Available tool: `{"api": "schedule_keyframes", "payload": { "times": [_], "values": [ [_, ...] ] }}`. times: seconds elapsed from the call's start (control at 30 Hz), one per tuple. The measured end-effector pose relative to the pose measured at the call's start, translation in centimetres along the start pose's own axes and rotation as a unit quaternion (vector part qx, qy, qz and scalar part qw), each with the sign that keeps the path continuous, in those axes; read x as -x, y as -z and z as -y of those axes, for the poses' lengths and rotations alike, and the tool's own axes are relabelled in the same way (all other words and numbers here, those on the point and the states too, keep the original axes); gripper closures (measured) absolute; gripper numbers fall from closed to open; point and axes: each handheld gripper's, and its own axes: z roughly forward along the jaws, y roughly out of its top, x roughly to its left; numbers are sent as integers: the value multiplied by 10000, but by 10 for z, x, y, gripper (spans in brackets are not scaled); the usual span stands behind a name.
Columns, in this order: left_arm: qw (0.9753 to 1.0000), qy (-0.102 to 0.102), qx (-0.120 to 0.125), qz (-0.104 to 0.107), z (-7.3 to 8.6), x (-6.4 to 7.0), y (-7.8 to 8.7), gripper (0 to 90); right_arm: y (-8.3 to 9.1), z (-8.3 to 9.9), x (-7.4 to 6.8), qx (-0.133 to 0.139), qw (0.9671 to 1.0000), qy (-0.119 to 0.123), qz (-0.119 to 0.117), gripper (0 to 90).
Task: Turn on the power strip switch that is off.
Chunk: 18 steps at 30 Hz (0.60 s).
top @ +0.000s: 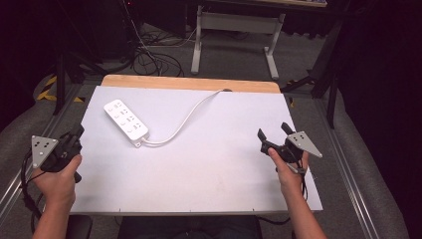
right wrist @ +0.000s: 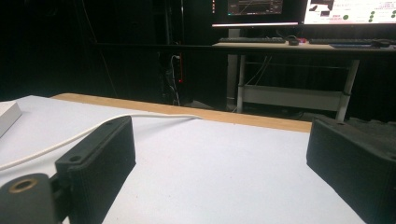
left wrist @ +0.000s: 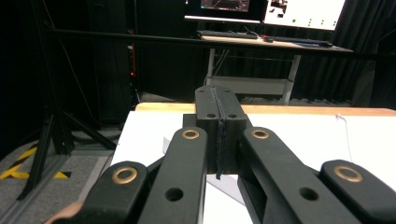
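Power strip (top: 126,118), white, lies diagonally on the far left part of the white table (top: 214,164), its cord (top: 185,119) curving away to the table's far edge. Nearer and to its left, the left gripper (top: 77,133) sits at the table's left edge with its jaws pressed together on nothing. The right gripper (top: 272,131) hovers over the right side, well apart from the strip, jaws spread wide and empty.
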Motion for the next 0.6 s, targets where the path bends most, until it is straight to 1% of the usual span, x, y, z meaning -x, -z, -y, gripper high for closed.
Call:
{"api": "schedule_keyframes", "payload": {
  "times": [0.07,0.1,0.17,0.27,0.33,0.37,0.47,0.6],
  "values": [
    [10000,-3,-15,-48,-2,1,-4,900,0,0,0,-1,10000,15,21,84],
    [10000,-53,-43,-69,-3,0,-6,900,1,0,0,1,10000,12,25,84],
    [9999,7,-101,-109,-3,0,-9,900,1,0,0,5,10000,8,31,84],
    [9997,-26,-184,-171,-5,-1,-15,900,1,0,-1,-2,10000,14,14,86],
    [9992,-143,-299,-205,-7,-3,-21,900,1,0,-2,-10,10000,22,19,86],
    [9990,-151,-369,-217,-7,-3,-25,900,1,0,-2,-9,10000,19,23,86],
    [9987,-166,-448,-189,-7,-4,-34,900,0,1,-2,-25,10000,26,31,86],
    [9978,-311,-570,-167,-10,-1,-45,900,-1,1,-1,-33,10000,27,28,86]
  ]
}}
